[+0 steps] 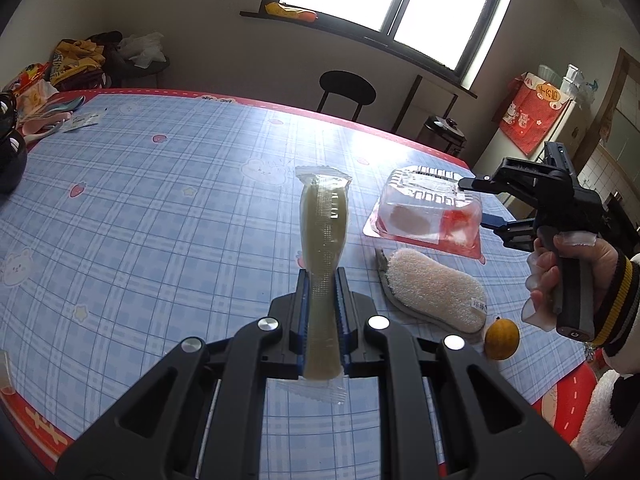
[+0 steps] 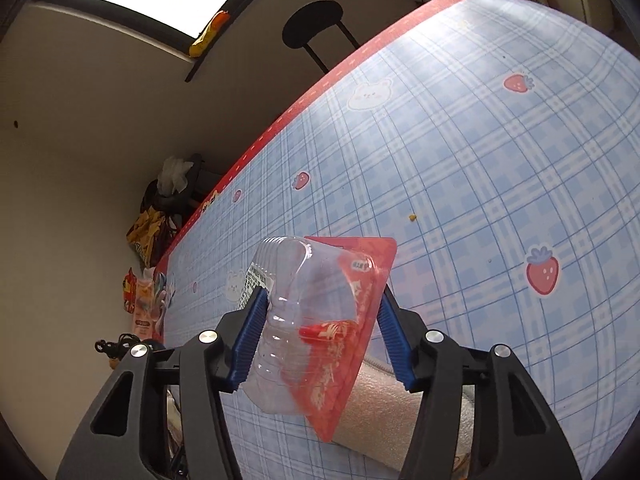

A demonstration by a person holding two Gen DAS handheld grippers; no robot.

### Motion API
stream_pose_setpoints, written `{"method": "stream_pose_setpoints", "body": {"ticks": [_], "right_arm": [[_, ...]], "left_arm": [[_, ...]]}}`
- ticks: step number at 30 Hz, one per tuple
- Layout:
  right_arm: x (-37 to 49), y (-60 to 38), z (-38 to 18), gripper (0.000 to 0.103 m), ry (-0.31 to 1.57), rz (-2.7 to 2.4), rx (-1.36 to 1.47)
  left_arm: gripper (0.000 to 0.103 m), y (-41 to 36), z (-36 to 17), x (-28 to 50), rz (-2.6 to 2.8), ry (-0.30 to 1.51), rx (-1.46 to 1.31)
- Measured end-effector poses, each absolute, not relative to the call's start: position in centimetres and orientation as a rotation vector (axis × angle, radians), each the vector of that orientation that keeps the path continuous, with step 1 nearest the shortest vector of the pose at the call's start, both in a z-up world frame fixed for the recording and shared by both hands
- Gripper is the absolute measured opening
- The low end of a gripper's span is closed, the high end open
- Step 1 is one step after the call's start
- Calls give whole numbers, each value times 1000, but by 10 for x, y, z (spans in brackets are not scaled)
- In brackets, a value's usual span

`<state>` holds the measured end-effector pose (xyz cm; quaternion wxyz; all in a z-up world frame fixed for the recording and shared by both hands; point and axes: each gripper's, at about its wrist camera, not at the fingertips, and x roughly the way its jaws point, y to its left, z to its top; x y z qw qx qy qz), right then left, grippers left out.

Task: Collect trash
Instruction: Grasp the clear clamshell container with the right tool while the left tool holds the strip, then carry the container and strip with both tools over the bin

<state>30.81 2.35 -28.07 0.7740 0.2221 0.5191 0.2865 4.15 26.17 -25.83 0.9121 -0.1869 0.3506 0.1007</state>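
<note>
My left gripper [image 1: 323,280] is shut on a long clear wrapper with a pale yellow-green stick inside [image 1: 323,236], held upright above the blue checked tablecloth [image 1: 160,208]. My right gripper [image 2: 320,304] is shut on a clear plastic clamshell box with a red base [image 2: 320,320], one finger on the clear top and one on the red base. In the left wrist view the right gripper [image 1: 476,204] holds the same box [image 1: 428,212] at the table's right side.
A pale scrubbing sponge [image 1: 432,292] and a small orange fruit [image 1: 502,339] lie near the box. A black stool [image 1: 347,92] stands past the far table edge. Clutter and packets [image 1: 52,112] sit at the far left corner.
</note>
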Motion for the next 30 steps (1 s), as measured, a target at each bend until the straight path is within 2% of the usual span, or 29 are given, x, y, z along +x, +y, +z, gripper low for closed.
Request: {"method": "stream_pose_setpoints", "body": {"ticks": [12,20,30], "right_arm": [[274,-7,-220,54,830,609,16],[263,-66,-199,54,771,539,19],[250,-184,-176,54,712,403,54]], "left_arm": [[16,245,-230,51,181,679,-364],[16,208,-209,72,104,660,-316],[16,134,-182,111,-22,656,-238]]}}
